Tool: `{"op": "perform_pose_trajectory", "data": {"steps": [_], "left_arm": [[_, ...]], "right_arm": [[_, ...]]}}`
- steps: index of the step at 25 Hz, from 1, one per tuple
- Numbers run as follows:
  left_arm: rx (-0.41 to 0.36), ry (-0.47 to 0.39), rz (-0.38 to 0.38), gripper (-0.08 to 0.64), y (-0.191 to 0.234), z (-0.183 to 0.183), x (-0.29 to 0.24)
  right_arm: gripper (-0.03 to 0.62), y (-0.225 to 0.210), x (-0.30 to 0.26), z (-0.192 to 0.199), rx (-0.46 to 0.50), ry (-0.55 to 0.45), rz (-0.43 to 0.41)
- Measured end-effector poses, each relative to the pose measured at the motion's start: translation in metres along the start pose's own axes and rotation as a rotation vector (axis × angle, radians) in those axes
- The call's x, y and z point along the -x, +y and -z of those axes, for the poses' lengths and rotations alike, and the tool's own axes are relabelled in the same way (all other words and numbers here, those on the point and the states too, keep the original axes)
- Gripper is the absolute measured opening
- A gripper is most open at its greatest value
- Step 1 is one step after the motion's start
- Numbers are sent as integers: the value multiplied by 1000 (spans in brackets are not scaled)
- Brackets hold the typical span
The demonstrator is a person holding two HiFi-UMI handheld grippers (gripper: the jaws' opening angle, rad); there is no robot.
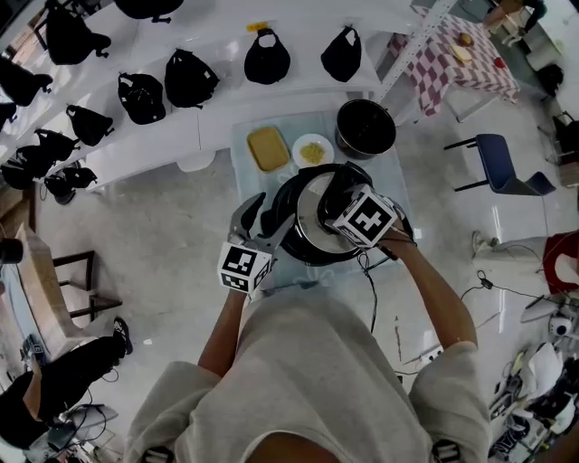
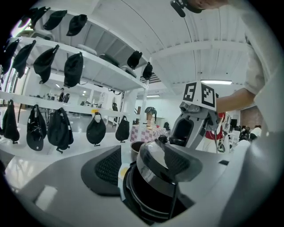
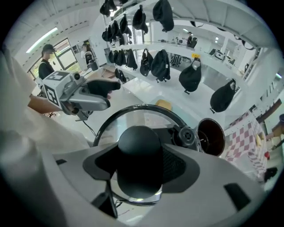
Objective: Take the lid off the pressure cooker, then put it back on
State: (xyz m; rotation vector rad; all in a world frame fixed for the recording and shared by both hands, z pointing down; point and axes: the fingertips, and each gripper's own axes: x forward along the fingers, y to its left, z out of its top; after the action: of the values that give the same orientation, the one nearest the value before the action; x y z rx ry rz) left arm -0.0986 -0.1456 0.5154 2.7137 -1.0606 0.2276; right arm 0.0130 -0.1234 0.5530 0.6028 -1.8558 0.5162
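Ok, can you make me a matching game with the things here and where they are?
Things: 1 lid; 2 dark pot; 3 yellow dish; 4 black bags.
Places: A hanging on the white shelves; B held by the right claw; C table's far right corner; D left of the small white plate.
Pairs: 1-B; 2-C; 3-D; 4-A.

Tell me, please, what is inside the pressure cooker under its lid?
The lid, held by the right gripper on its knob, tilts above the pressure cooker. Only a dark inner wall shows; the bottom and any contents are hidden by the lid and shadow.
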Motion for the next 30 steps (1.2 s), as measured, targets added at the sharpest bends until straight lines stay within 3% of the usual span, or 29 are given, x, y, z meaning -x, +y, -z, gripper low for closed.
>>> {"op": "perform_pose_trajectory", "data": {"steps": [7, 18, 24, 30], "left_arm": [[-40, -3, 143, 293, -49, -14, -42], [-91, 10, 363, 291, -133, -23, -90], [-94, 29, 408, 291, -162, -19, -107], [-103, 44, 400, 291, -170, -17, -114]], "right_arm": [[273, -32, 40, 49, -148, -40, 77], [272, -63, 103, 177, -420, -22, 206], [273, -77, 121, 239, -534, 3, 260], [273, -85, 92, 280, -618, 17, 233]]}}
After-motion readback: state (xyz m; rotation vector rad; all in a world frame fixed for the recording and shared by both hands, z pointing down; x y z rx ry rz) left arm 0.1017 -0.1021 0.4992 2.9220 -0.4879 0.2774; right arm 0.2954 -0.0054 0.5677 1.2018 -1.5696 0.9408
